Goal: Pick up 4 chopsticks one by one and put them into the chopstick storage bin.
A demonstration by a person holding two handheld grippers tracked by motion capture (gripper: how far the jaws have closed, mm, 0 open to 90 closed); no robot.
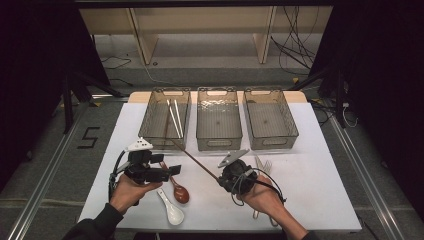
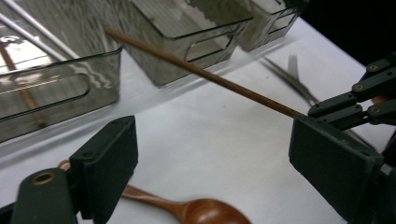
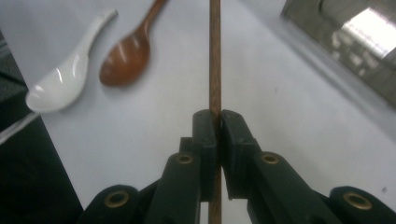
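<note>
A white spoon (image 1: 171,208) and a brown wooden spoon (image 1: 178,190) lie side by side on the white table (image 1: 310,190), with a metal fork (image 1: 263,166) well apart from them. Three clear bins (image 1: 219,120) stand in a row behind; two pale sticks (image 1: 174,118) lie in the left one.

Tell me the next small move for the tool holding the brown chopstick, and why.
Probably carry the brown chopstick forward over the left bin: the right tool is shut on it, its tip points there, and white chopsticks already lie inside.
</note>
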